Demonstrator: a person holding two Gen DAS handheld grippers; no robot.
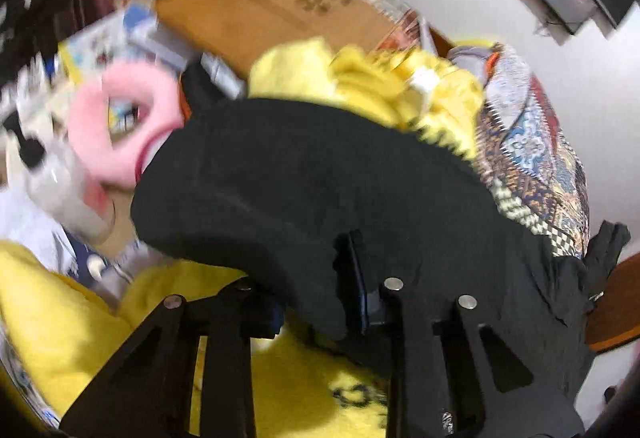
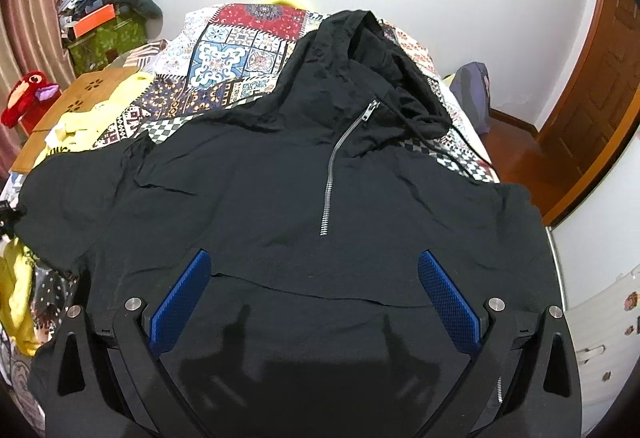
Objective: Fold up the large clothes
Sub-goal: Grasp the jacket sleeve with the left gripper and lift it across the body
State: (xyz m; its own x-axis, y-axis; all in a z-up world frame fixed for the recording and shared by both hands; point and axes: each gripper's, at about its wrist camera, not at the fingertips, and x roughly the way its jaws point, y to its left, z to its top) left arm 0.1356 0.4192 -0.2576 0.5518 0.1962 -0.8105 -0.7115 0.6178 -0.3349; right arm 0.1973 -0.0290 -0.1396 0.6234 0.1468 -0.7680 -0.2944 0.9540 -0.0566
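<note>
A black hooded pullover (image 2: 280,189) with a silver half zip (image 2: 340,157) lies spread face up on a patchwork bedspread (image 2: 232,53), hood toward the far wall. My right gripper (image 2: 316,298) hovers over its lower front, jaws wide open and empty, blue pads (image 2: 180,302) showing. In the blurred left wrist view, my left gripper (image 1: 320,302) is shut on a fold of the black pullover's sleeve (image 1: 288,181), held up above yellow cloth (image 1: 288,378).
Yellow garments (image 2: 80,125) lie at the bed's left edge beside a wooden board (image 2: 84,93). A red plush toy (image 2: 28,97) and cluttered boxes (image 2: 104,29) stand at the left. A wooden door (image 2: 600,85) is at the right. A pink ring (image 1: 124,125) shows in the left wrist view.
</note>
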